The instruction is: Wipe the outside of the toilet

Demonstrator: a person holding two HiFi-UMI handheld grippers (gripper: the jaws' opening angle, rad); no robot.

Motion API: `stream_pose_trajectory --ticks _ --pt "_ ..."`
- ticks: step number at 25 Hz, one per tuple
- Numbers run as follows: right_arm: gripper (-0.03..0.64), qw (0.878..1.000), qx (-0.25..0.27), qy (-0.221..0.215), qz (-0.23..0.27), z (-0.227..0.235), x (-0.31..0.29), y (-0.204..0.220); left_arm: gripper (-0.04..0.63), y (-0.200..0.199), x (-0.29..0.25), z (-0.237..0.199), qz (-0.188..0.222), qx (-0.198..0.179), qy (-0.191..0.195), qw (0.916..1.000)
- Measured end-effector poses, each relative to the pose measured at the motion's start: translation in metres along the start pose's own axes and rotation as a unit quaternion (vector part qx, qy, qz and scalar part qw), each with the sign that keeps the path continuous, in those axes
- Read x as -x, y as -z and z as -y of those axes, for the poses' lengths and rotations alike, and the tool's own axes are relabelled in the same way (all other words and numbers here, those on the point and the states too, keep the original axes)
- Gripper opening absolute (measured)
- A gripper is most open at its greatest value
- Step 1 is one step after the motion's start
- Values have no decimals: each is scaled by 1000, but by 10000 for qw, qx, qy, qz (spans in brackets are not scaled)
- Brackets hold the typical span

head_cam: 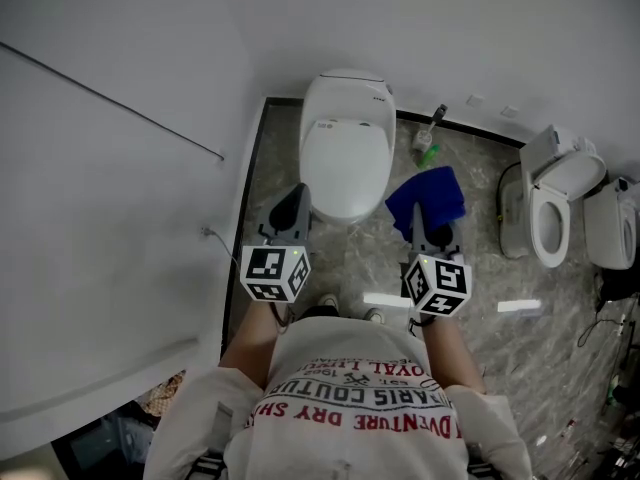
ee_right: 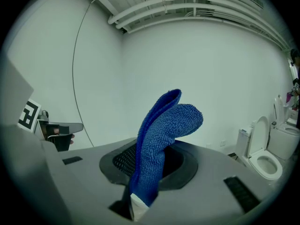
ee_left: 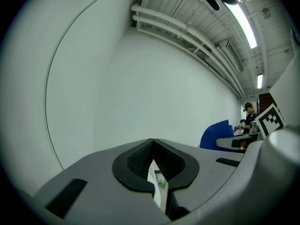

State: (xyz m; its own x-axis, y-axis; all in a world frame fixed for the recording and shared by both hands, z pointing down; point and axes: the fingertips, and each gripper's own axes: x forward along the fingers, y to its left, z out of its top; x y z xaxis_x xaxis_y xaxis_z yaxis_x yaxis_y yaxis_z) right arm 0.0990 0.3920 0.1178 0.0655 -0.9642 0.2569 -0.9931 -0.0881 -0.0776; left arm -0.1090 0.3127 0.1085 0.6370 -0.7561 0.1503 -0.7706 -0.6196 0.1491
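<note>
While in right gripper (head_cam: 429, 236), one blue cloth (ee_right: 161, 125).

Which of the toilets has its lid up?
The toilet at far right, with its bowl showing; the toilet straight ahead has its lid down.

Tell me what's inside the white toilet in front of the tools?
Only the shut white lid of the toilet shows. It covers the bowl, so whatever is inside cannot be seen. The right tool grips a blue cloth.
</note>
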Motion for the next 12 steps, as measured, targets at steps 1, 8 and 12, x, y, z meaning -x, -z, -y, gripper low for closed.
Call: stream_pose_trajectory --ticks 1,8,12 --pt "86 10000 -12 1 -2 0 0 0 6 0 -1 0 -6 5 7 10000" --pt "86 10000 -36 36 -6 2 -3 -1 6 0 -6 -3 -20 24 30 10000" --pt "86 10000 -34 42 -10 0 -7 0 6 2 -8 -6 -25 43 30 10000"
